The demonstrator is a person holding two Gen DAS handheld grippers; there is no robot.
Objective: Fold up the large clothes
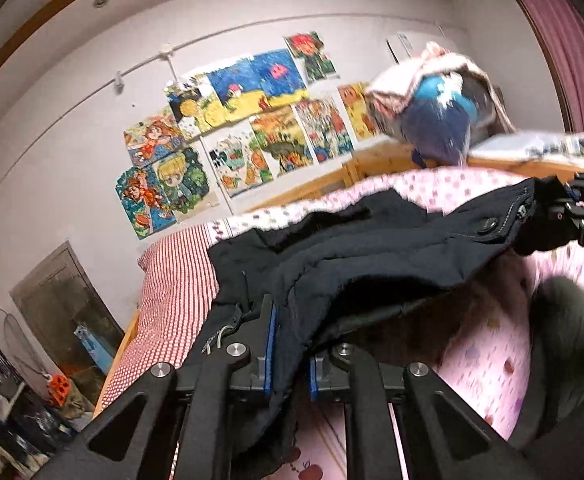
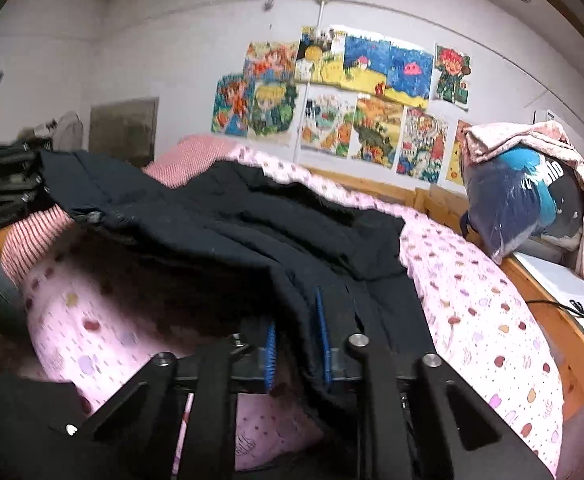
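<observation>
Gripping both ends: L gripper (image 1: 290,350) clamped on dark jacket (image 1: 371,248) edge, R gripper (image 2: 297,346) pinched on the opposite edge. Jacket hangs stretched btwn them, lifted above pink dotted bedsheet (image 2: 471,304), far part draped on it. Drawings (image 2: 347,92) on wall behind.

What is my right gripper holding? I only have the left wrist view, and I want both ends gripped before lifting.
Observer: The right gripper is shut on a fold of the dark garment, with fabric between its blue pads.
Operator: Anything beyond the bed on that side?
Observer: A black cable lies on the white surface past the wooden bed frame.
Operator: And the bagged bundle?
Observer: The bagged bundle shows white lettering, too partial to read.
</observation>
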